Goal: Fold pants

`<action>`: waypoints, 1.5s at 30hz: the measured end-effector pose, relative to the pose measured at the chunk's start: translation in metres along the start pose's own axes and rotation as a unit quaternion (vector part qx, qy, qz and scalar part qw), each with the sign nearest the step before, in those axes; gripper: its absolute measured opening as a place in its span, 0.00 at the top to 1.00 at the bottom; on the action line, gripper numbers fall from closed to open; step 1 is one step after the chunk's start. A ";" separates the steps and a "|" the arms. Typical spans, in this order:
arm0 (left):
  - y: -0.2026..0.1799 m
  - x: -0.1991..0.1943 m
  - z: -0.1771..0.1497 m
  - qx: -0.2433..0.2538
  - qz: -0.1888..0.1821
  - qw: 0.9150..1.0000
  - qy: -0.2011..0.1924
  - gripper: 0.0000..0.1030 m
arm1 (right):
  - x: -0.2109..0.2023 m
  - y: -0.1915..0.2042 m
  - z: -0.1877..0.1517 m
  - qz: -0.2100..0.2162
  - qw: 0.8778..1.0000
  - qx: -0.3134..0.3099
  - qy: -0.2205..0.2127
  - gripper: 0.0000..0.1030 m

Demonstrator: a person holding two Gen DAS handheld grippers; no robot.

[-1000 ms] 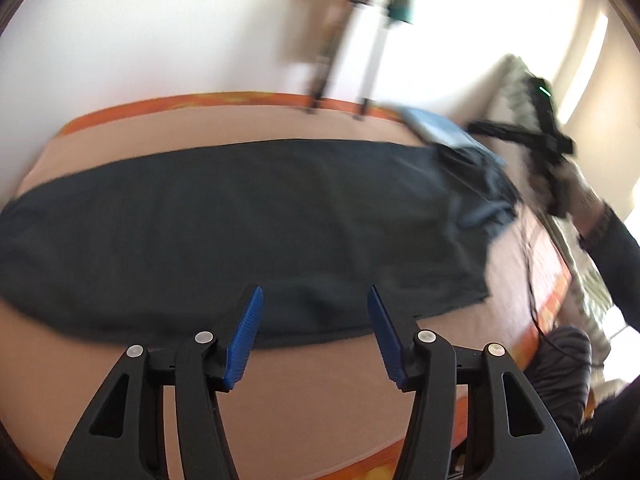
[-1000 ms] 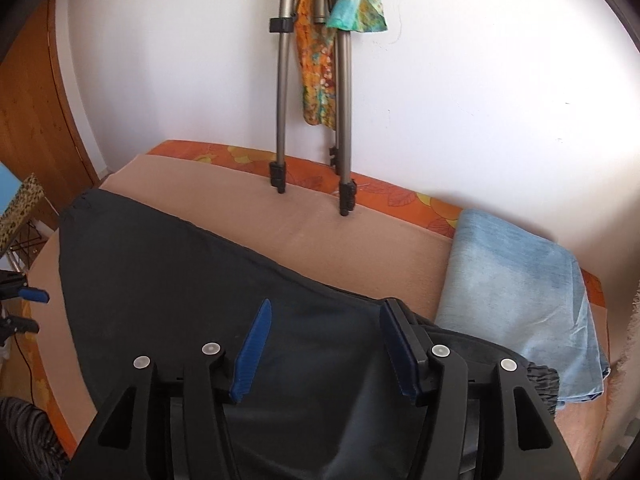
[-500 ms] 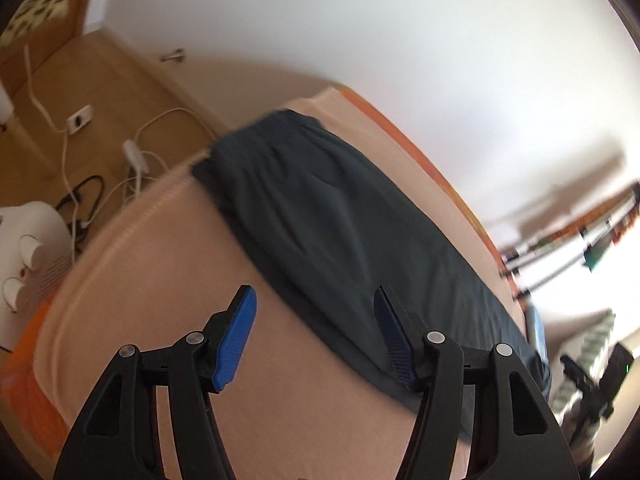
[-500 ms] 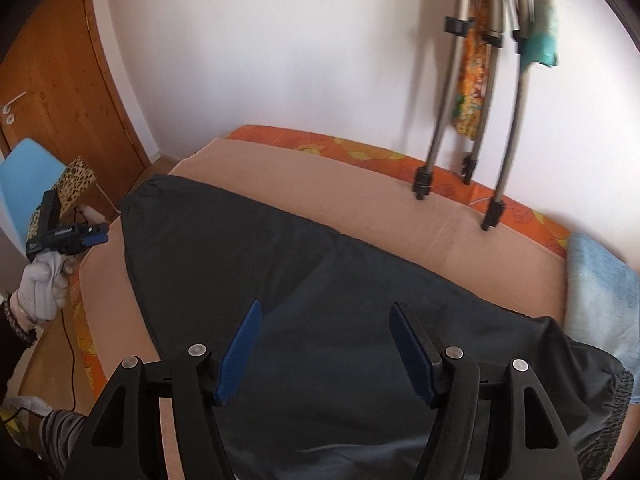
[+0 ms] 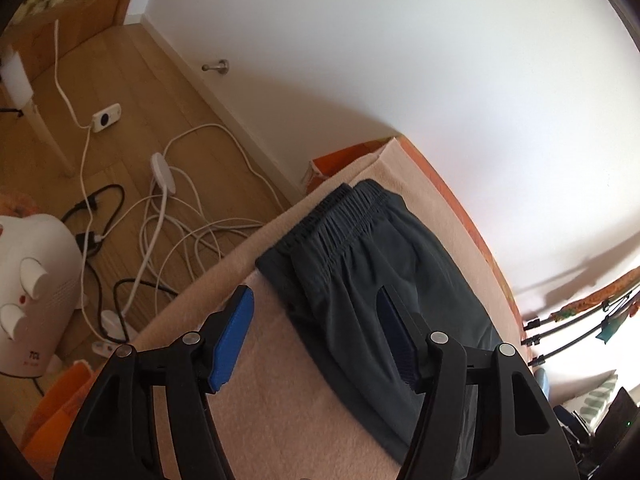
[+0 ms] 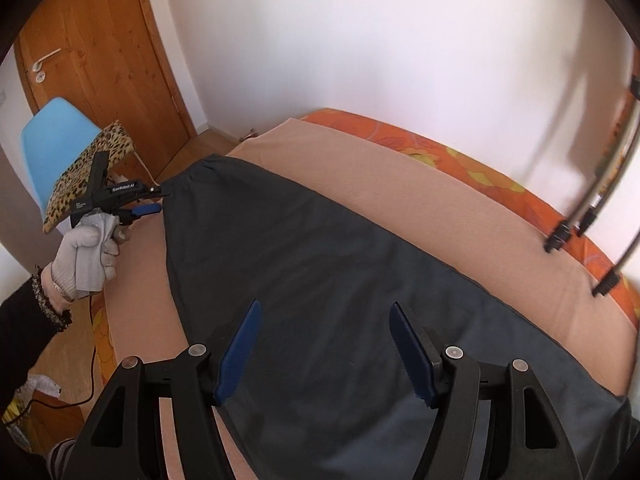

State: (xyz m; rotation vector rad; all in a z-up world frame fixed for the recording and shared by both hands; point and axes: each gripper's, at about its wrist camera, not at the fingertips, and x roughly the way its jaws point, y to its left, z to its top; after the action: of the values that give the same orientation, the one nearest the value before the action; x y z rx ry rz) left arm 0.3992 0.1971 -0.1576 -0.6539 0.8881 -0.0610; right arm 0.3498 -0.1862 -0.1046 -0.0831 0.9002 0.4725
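Left wrist view shows the left tool [image 5: 314,338] with its blue pads [image 5: 232,340] apart and nothing between them; its jaws have just been opening. It hangs over the waist end of the dark pants [image 5: 368,264], one pad above bare blanket, the other above the cloth. The gathered elastic waistband [image 5: 340,216] lies near the corner of the bed [image 5: 280,400], which is covered in a peach blanket over an orange sheet. Beyond the bed edge, white and black cables [image 5: 168,216] tangle on the wooden floor beside a white heater [image 5: 28,292].

Seen from the right wrist, the right tool [image 6: 326,354] also stands apart and empty, its jaws having just opened wider, above the middle of the pants [image 6: 340,280], which stretch flat across the bed [image 6: 440,200]. At the far waist end, a gloved hand [image 6: 86,256] holds the left tool [image 6: 156,200] close to the waistband corner; whether it touches cannot be told. A wooden door [image 6: 96,60] and a blue chair [image 6: 52,140] with a leopard-print cushion [image 6: 86,168] stand behind.
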 end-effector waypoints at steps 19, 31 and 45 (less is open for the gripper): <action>-0.010 -0.002 -0.004 0.032 -0.015 0.996 -0.077 0.87 | 0.070 0.055 0.090 0.073 0.997 0.026 0.003 0.33; -0.059 -0.007 -0.028 0.186 -0.020 0.978 -0.090 0.88 | 0.201 0.129 0.196 0.150 0.982 0.048 0.109 0.33; -0.059 -0.005 -0.031 0.187 -0.046 0.978 -0.085 0.88 | 0.303 0.213 0.208 0.075 0.968 -0.029 0.237 0.35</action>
State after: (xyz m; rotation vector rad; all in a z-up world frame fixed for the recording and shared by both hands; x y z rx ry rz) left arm 0.3855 0.1355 -0.1360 -0.3410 0.6562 -0.2462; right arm 0.5708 0.1684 -0.1811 -0.1888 1.3695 0.6338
